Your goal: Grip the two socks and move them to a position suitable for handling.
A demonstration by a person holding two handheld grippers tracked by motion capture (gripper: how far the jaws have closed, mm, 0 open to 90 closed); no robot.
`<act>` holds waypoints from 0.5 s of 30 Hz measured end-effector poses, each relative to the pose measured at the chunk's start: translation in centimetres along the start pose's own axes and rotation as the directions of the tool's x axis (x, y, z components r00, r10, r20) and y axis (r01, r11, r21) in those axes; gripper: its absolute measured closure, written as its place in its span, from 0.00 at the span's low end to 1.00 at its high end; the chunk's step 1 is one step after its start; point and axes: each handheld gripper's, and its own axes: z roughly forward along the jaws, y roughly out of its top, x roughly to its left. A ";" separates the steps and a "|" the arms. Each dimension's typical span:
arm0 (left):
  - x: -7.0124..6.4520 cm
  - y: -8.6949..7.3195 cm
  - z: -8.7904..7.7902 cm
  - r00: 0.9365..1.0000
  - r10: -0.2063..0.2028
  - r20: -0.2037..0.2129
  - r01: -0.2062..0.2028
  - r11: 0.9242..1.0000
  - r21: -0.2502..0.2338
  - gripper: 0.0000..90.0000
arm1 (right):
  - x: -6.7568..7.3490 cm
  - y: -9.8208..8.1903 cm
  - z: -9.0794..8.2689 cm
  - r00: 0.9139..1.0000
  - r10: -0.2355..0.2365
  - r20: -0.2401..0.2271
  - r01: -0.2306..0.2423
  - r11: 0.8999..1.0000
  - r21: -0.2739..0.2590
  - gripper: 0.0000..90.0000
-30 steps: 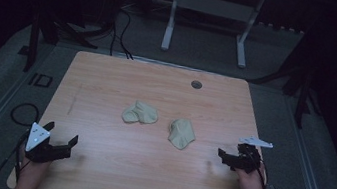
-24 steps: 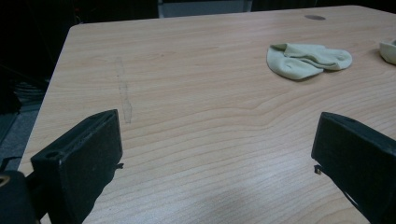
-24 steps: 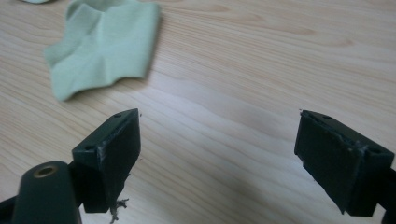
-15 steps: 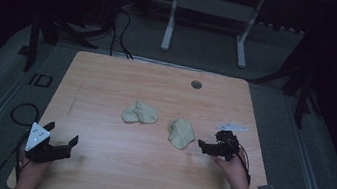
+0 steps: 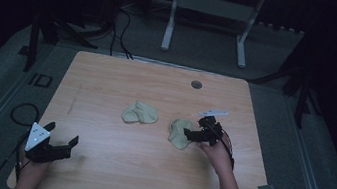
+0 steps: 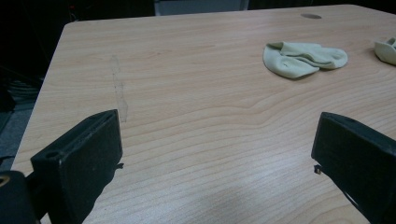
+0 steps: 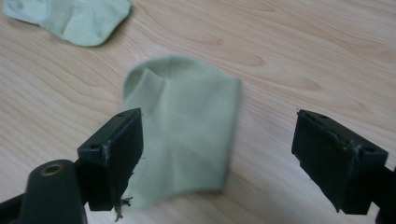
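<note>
Black plastic jaws of the right claw (image 5: 190, 134) stand wide apart and grip nothing; in the right gripper view (image 7: 217, 161) they straddle the near edge of a pale green sock (image 7: 184, 135), one jaw over the cloth, the other over bare wood. From the high view this sock (image 5: 179, 132) lies just at 9 o'clock of the claw, right of the middle of the bench (image 5: 122, 87), and the person's right hand (image 5: 218, 155) holds the claw from 5 o'clock. It lies flat, with a ribbed cuff at its far end and a soft, finely knit body creased in faint folds.

A second sock (image 5: 140, 113) of the same pale green lies farther toward 9 o'clock, crumpled and folded over itself, apart from the first; nothing lies between them. The left gripper view shows it (image 6: 303, 58) as a rumpled heap with overlapping layers.

The left claw (image 5: 59, 140) sits at the bench's near left corner, about 8 o'clock from the socks and well apart from them, jaws spread and empty (image 6: 217, 154), with a grey three-cornered plate on top.

The bench is light wood-grain laminate with rounded corners, a faint scuff line (image 6: 119, 91) on its left part and a round grommet hole (image 5: 196, 84) toward the far edge.
</note>
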 end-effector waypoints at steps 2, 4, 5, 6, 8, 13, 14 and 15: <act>0.0 0.0 0.0 1.000 -0.001 0.001 0.001 1.000 0.000 0.02 | 0.4 0.4 0.7 1.000 -0.012 -0.009 0.012 1.000 0.012 0.22; 0.0 0.0 0.0 1.000 -0.001 0.001 0.001 1.000 -0.001 0.02 | 0.8 0.7 1.4 1.000 -0.021 -0.015 0.021 1.000 0.022 0.22; 0.0 0.0 0.0 1.000 -0.002 0.002 0.002 1.000 -0.002 0.02 | 0.9 0.9 1.7 1.000 -0.020 -0.017 0.020 1.000 0.024 0.22; 0.1 0.0 -0.1 1.000 -0.003 0.001 0.003 1.000 -0.003 0.02 | 1.1 1.0 2.0 1.000 -0.018 -0.023 0.019 0.999 0.028 0.23; 0.1 0.0 -0.1 1.000 -0.004 0.001 0.004 1.000 -0.006 0.02 | 1.3 1.1 2.7 0.999 -0.017 -0.027 0.018 0.999 0.037 0.23; 0.1 0.0 -0.1 1.000 -0.005 0.003 0.005 1.000 -0.005 0.02 | 1.6 1.3 3.8 0.999 -0.018 -0.033 0.019 0.998 0.054 0.23; 0.1 0.0 -0.1 1.000 -0.007 0.004 0.007 1.000 -0.004 0.02 | 1.6 1.3 4.1 0.999 -0.020 -0.030 0.022 0.998 0.059 0.23; 0.0 0.0 -0.1 1.000 -0.005 0.006 0.005 1.000 -0.001 0.02 | 1.7 1.3 4.6 0.999 -0.022 -0.032 0.024 0.997 0.067 0.23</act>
